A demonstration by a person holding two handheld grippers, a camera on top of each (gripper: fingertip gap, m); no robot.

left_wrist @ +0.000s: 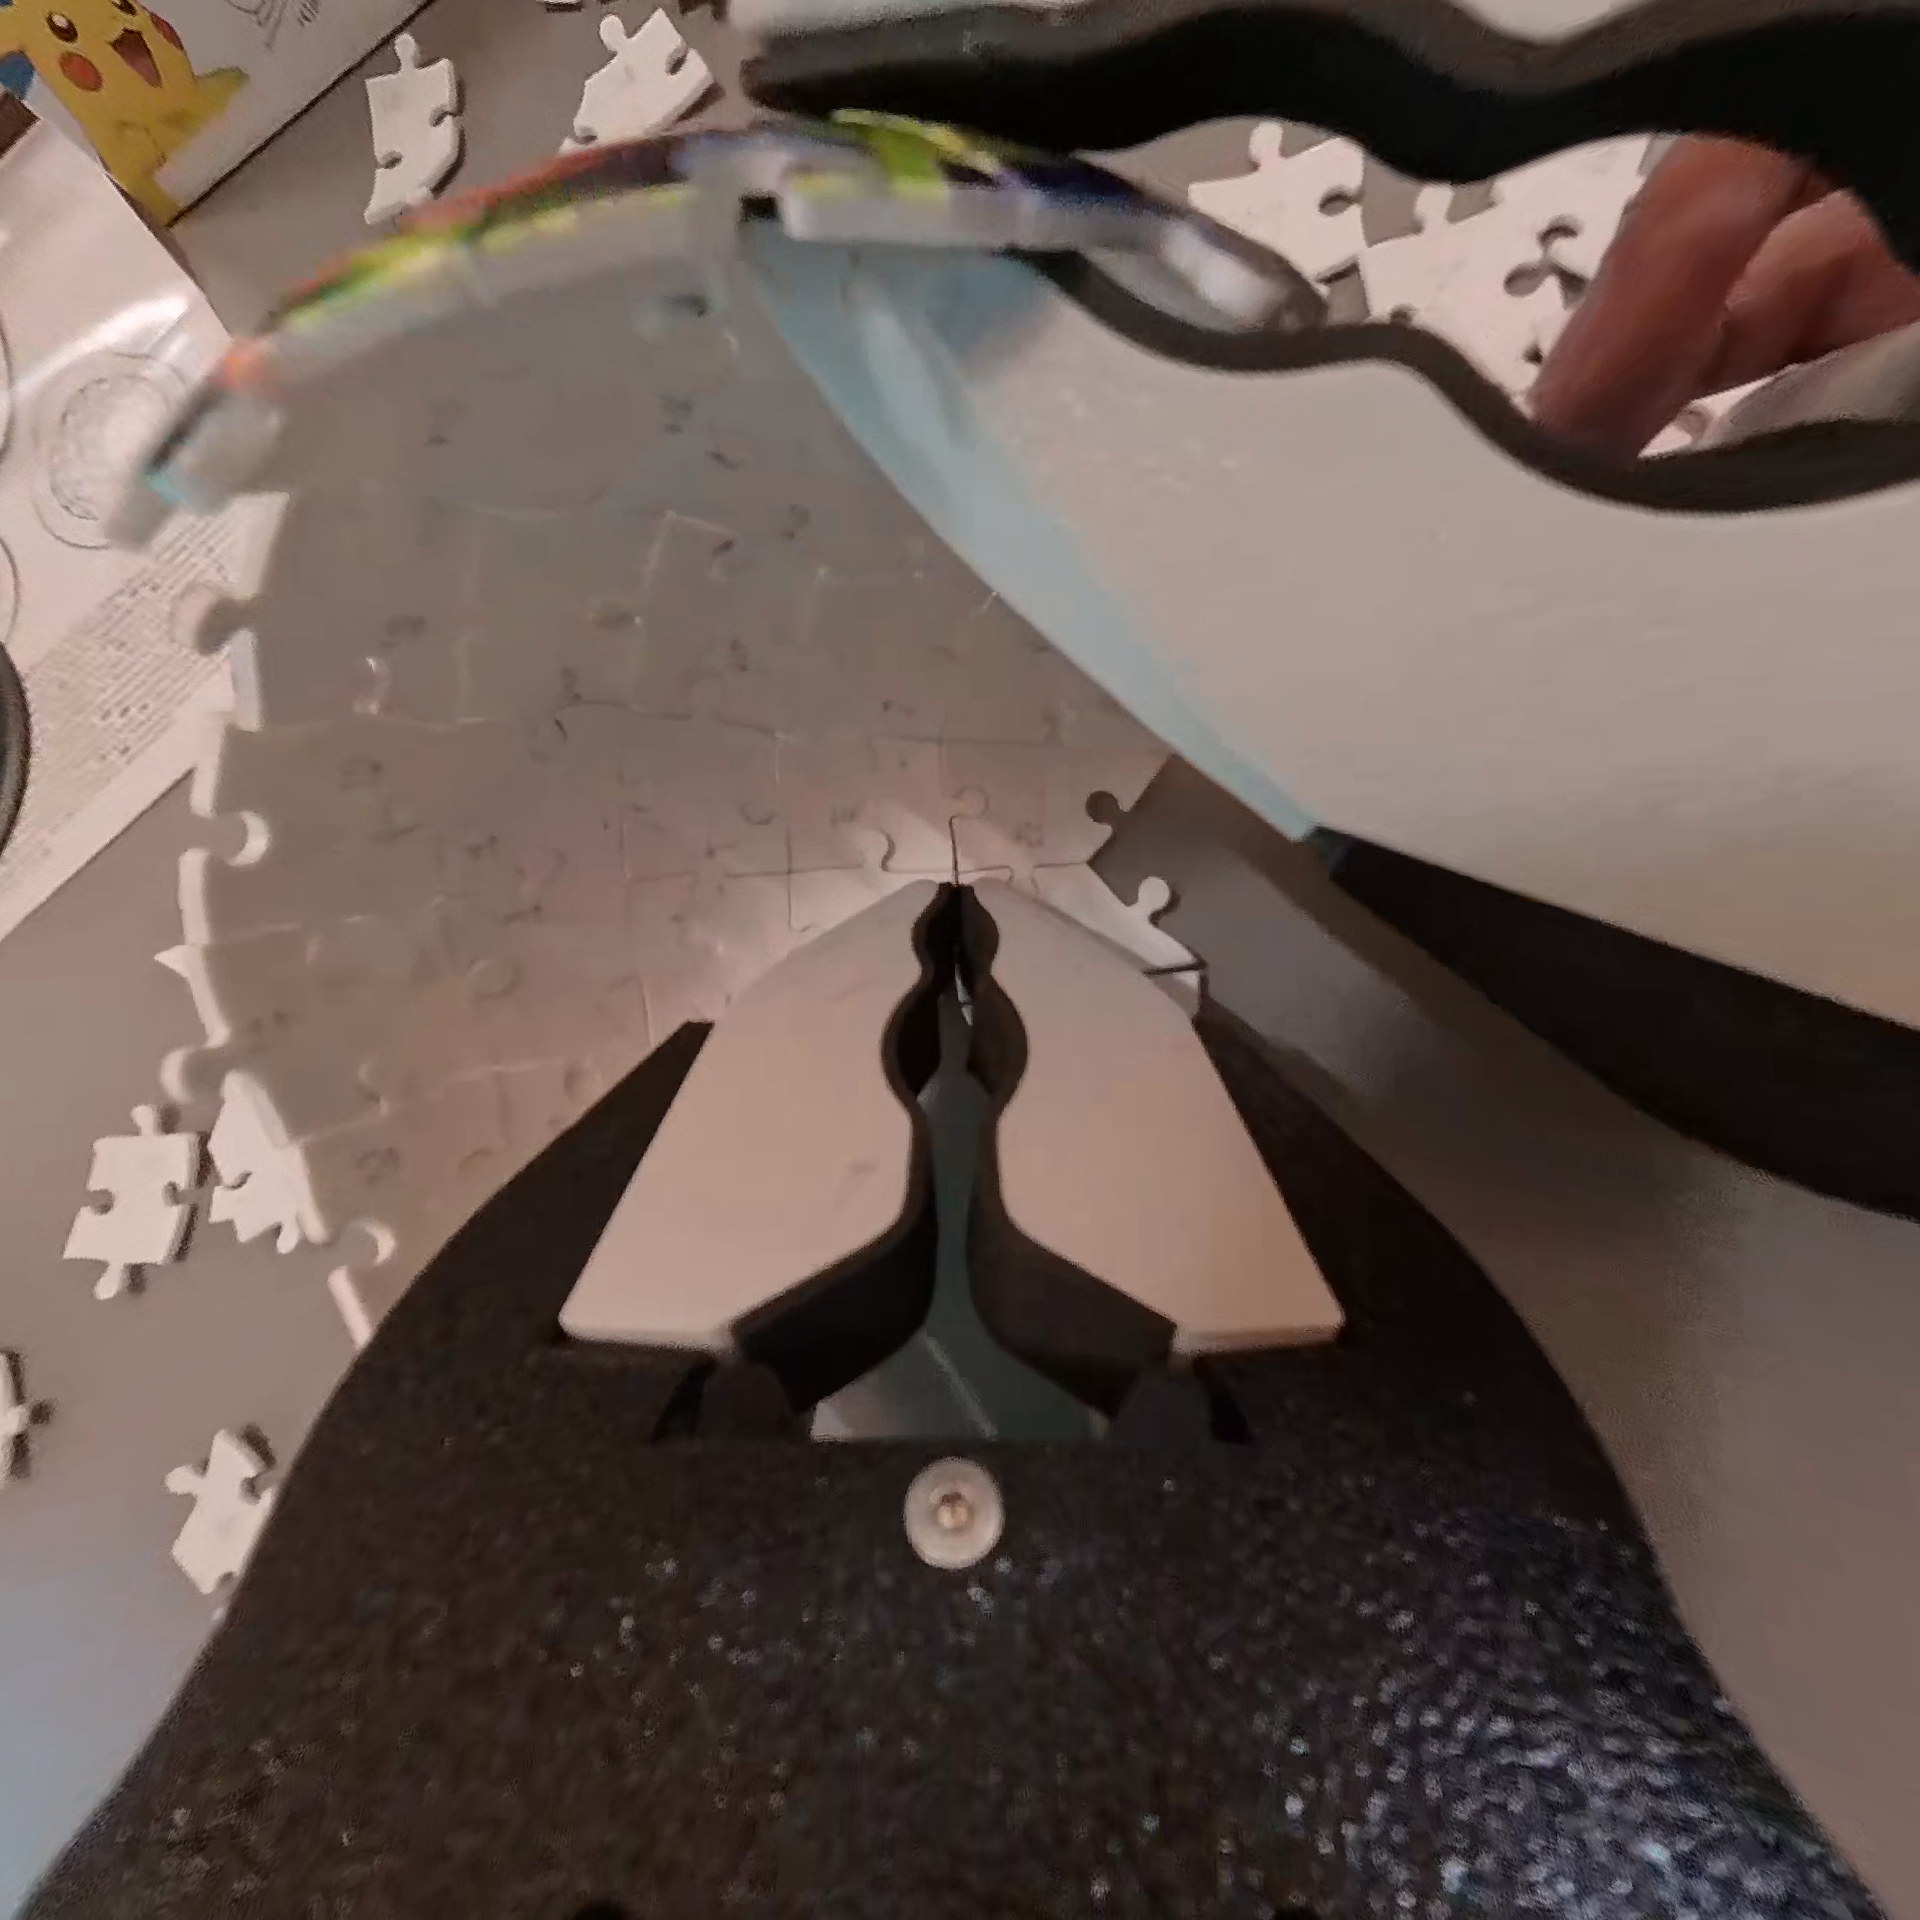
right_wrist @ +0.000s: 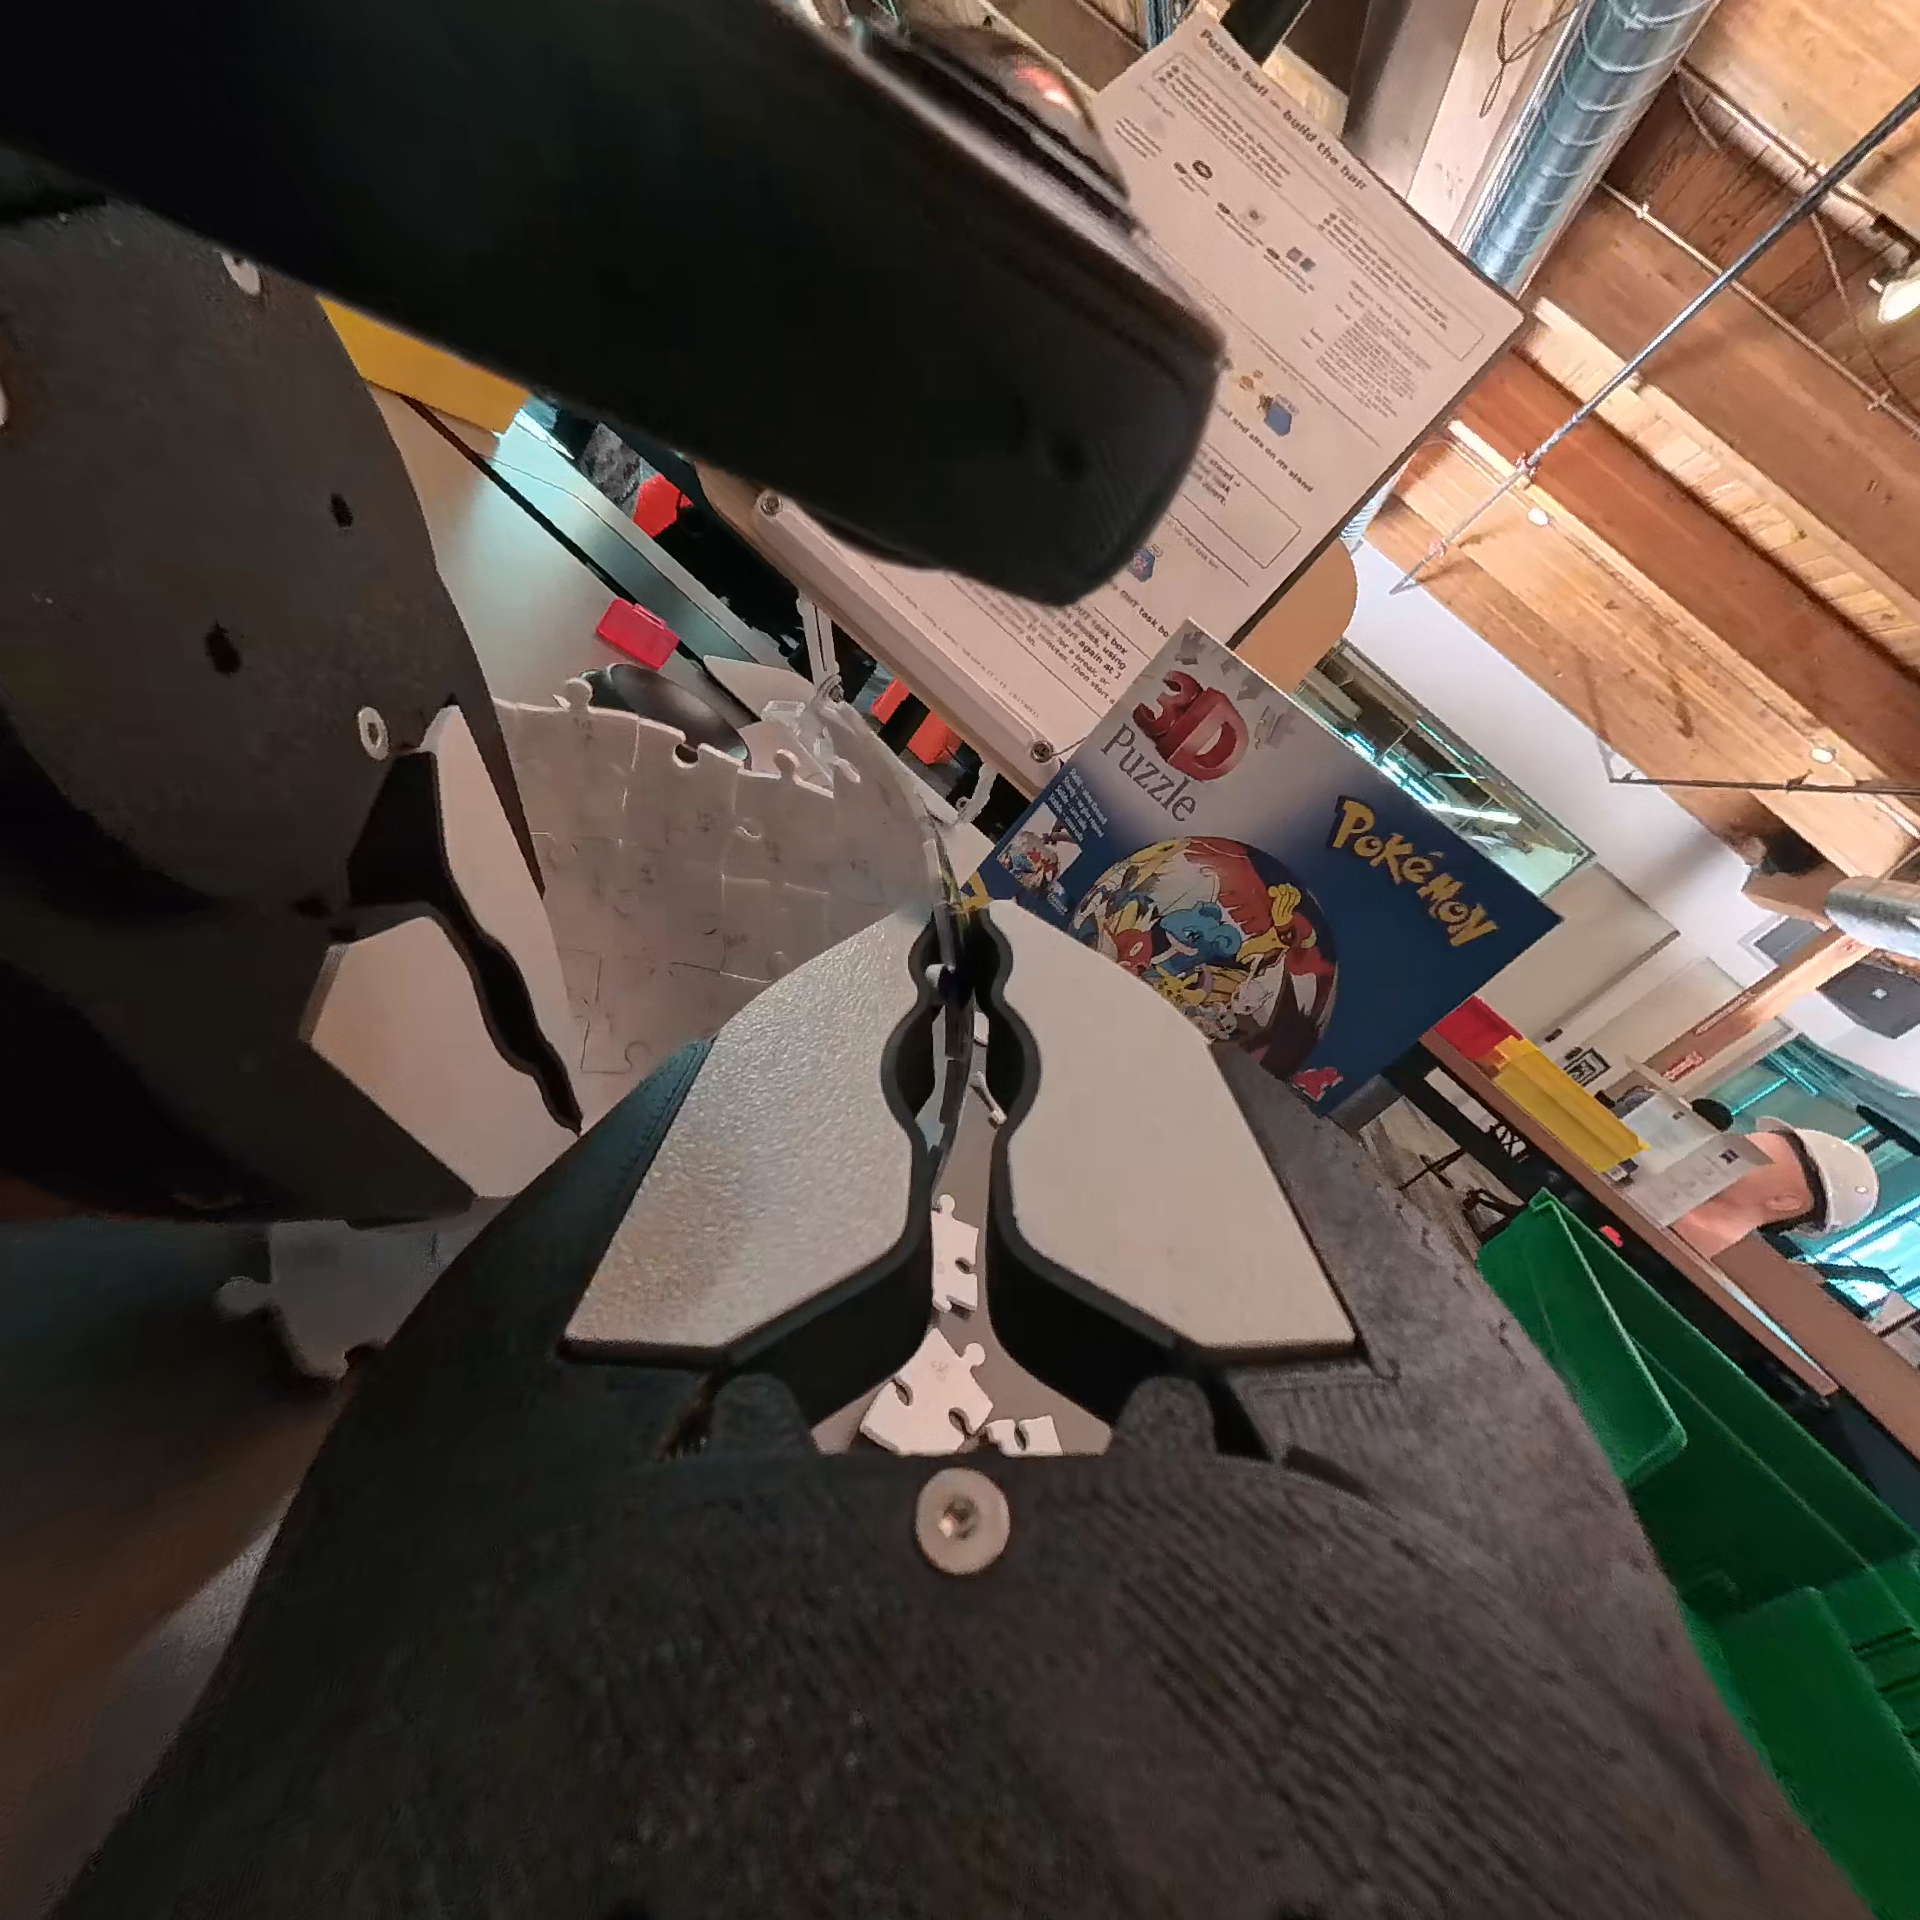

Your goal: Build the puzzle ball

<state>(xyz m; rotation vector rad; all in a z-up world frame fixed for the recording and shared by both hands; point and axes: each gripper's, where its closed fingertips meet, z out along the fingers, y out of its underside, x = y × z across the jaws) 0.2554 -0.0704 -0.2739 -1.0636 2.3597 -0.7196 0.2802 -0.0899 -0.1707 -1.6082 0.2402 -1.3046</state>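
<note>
The partly built puzzle ball [left_wrist: 520,779] is a curved shell with its white inner side toward me and a coloured rim along the top. My left gripper [left_wrist: 954,899] is shut on the shell's lower edge. It also shows in the right wrist view [right_wrist: 569,1117], at the left against the shell [right_wrist: 707,862]. My right gripper [right_wrist: 951,935] is shut on the shell's coloured rim, seen edge-on between its pads. In the left wrist view it [left_wrist: 764,156] clamps that rim from the upper right.
Loose white puzzle pieces [left_wrist: 135,1195] lie on the grey table, with more at the top [left_wrist: 410,125]. A printed sheet [left_wrist: 104,644] lies at the left. The puzzle box [right_wrist: 1299,914] stands behind. A green bin [right_wrist: 1714,1455] is at the right. A hand [left_wrist: 1714,291] holds the right gripper. My hands' fingertips stand some 10 cm from each other.
</note>
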